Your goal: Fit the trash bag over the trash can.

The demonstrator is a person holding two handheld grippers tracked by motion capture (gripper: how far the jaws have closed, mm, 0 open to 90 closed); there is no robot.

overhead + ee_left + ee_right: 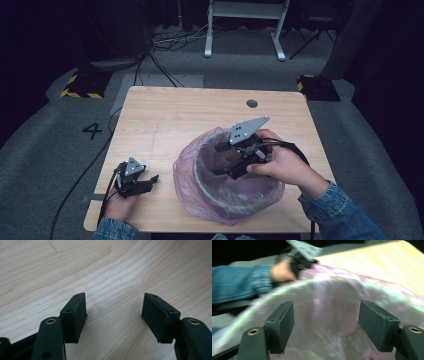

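A pink see-through plastic bag (196,150) lines a round grey bin (199,184) at the near right of the wooden table (175,115). My right gripper (222,162) hangs over the bin's mouth, pointing down to the left into it. In the right gripper view it (325,322) stands open, and blurred pink bag film (332,300) lies beyond the jaws with nothing pressed between them. My left gripper (151,182) rests at the table's near left corner. In the left gripper view it (115,312) is open over bare wood (112,270).
A round cable hole (252,103) sits near the table's far edge. A white frame (245,25), cables and yellow-black floor blocks (80,85) lie beyond it. The right gripper view shows the other hand, in a denim sleeve (239,282), holding its gripper (300,255) behind the bag.
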